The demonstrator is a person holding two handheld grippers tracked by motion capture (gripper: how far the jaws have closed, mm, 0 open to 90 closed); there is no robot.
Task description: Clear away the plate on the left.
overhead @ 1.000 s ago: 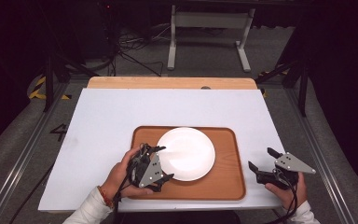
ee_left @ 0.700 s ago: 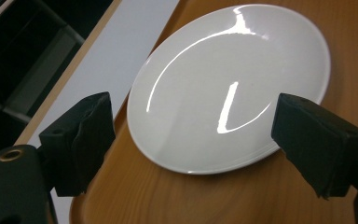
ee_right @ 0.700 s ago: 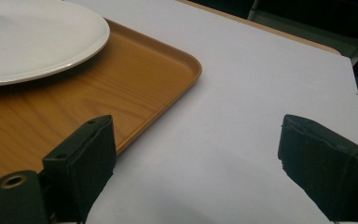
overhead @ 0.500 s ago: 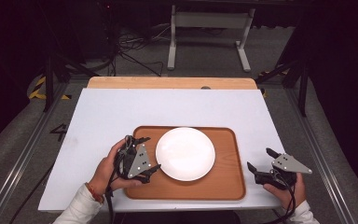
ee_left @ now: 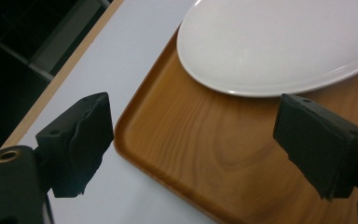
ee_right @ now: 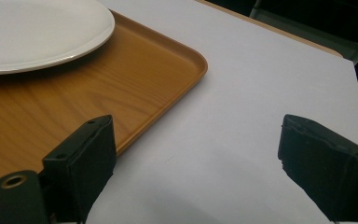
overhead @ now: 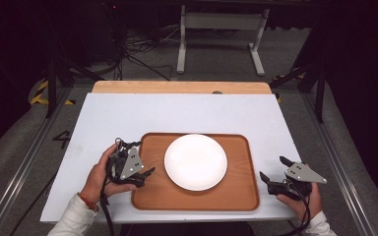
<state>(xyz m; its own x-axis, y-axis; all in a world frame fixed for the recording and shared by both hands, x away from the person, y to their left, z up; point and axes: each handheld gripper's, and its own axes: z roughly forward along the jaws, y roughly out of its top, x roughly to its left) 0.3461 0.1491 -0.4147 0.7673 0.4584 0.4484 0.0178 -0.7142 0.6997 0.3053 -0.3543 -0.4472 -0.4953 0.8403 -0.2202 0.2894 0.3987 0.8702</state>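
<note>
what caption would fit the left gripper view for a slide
Left gripper open above the near left corner of the wooden tray, with the empty white plate ahead on it.

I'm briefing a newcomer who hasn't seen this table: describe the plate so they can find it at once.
On the white table lies a brown wooden tray near the person's edge. The plate sits in the tray's middle: round, plain white, empty, the one pale disc there, between two black grippers.
</note>
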